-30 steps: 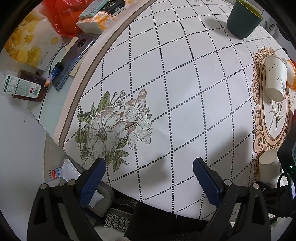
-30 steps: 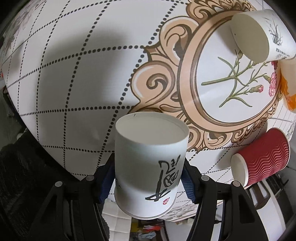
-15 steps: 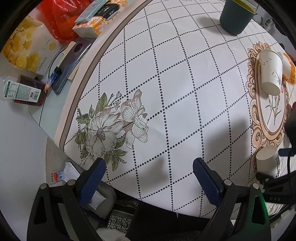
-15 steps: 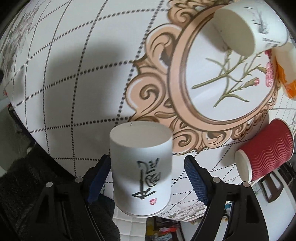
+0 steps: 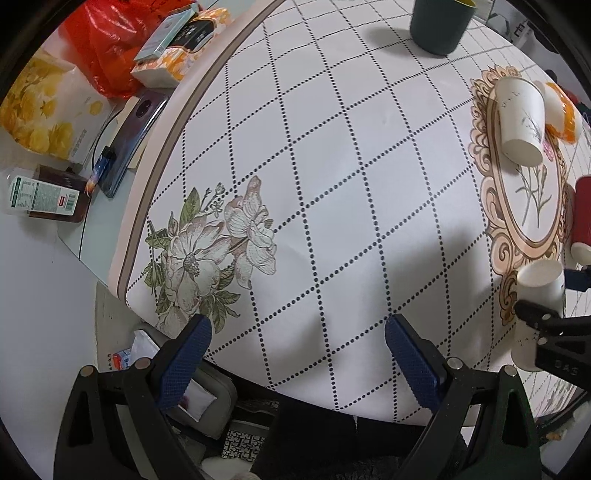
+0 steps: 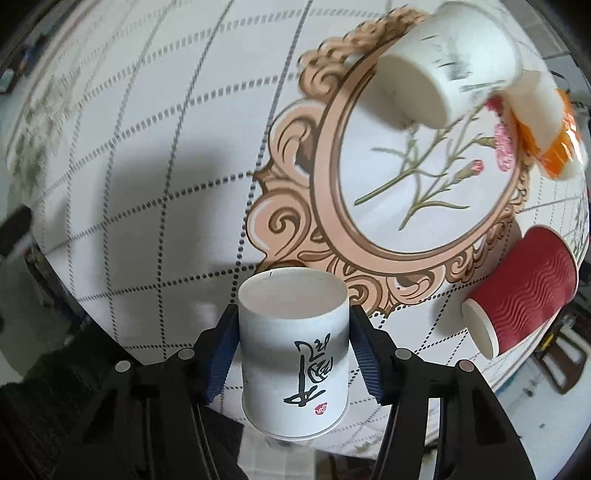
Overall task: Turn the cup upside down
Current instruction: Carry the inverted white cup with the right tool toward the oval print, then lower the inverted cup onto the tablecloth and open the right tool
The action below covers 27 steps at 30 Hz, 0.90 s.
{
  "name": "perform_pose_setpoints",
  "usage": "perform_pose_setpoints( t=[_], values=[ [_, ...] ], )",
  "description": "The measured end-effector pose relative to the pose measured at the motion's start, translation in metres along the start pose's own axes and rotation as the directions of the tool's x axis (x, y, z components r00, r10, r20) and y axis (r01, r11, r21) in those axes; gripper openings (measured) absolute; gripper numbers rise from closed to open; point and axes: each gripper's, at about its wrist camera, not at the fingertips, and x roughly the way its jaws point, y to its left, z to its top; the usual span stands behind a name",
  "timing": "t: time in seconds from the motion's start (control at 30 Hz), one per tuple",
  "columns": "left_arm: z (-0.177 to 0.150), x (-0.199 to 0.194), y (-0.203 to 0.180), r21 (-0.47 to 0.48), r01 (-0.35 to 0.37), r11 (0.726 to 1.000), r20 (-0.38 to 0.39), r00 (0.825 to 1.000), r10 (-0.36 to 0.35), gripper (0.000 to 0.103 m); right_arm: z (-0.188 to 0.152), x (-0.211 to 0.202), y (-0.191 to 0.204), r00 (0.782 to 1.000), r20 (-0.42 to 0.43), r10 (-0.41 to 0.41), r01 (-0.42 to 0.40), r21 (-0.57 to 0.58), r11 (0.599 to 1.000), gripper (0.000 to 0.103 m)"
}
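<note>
A white paper cup with black calligraphy (image 6: 293,354) stands upside down, rim down, near the front edge of the table. My right gripper (image 6: 293,341) has its blue pads against both sides of the cup. The same cup shows in the left wrist view (image 5: 541,302) at the far right with the right gripper's black frame across it. My left gripper (image 5: 295,354) is open and empty above the table's front edge, well left of the cup.
A white cup (image 6: 439,81) lies on its side on the oval print, an orange and white cup (image 6: 546,122) beside it. A red ribbed cup (image 6: 521,291) lies at the right edge. A dark green cup (image 5: 439,24) stands far back. A phone (image 5: 125,140) and boxes lie left.
My right gripper's jaws stood apart from the cup half a second ago and have closed onto its sides. The right wrist view has pulled back a little. The left gripper has barely moved.
</note>
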Motion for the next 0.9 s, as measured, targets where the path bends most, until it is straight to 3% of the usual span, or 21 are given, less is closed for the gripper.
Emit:
perform_pose_setpoints(
  t=[0.1, 0.2, 0.3, 0.33, 0.43, 0.53, 0.63, 0.9],
  values=[
    [0.001, 0.000, -0.005, 0.013, 0.000, 1.000, -0.003, 1.000, 0.000, 0.096, -0.013, -0.018, -0.011, 0.991, 0.129, 0.037, -0.045, 0.055, 0.997, 0.061],
    [0.003, 0.002, -0.008, 0.020, -0.004, 1.000, -0.006, 1.000, 0.004, 0.096, -0.029, -0.030, -0.021, 0.959, 0.278, 0.054, -0.093, 0.126, 0.988, 0.061],
    [0.004, 0.004, -0.010, 0.028, -0.010, 1.000, -0.009, 1.000, 0.010, 0.096, -0.046, -0.039, -0.029, 0.889, 0.453, 0.063, -0.165, 0.189, 0.968, 0.061],
    [0.005, 0.006, -0.011, 0.031, -0.011, 0.999, -0.013, 1.000, 0.011, 0.096, -0.053, -0.040, -0.030, 0.857, 0.513, 0.050, -0.179, 0.207, 0.962, 0.061],
    [0.005, 0.007, -0.014, 0.042, -0.011, 0.999, -0.021, 1.000, 0.012, 0.096, -0.067, -0.040, -0.029, 0.781, 0.624, 0.001, -0.204, 0.253, 0.946, 0.061],
    [0.005, 0.006, -0.018, 0.061, -0.016, 0.998, -0.015, 1.000, 0.017, 0.096, -0.076, -0.043, -0.029, 0.734, 0.678, -0.033, -0.217, 0.280, 0.935, 0.061],
    [0.004, 0.004, -0.023, 0.079, -0.016, 0.997, -0.009, 1.000, 0.016, 0.096, -0.083, -0.038, -0.026, 0.722, 0.690, -0.053, -0.206, 0.288, 0.935, 0.061],
    [-0.001, -0.003, -0.039, 0.134, -0.009, 0.991, 0.011, 1.000, 0.008, 0.096, -0.104, -0.033, -0.014, 0.729, 0.681, -0.066, -0.165, 0.268, 0.949, 0.061]
  ],
)
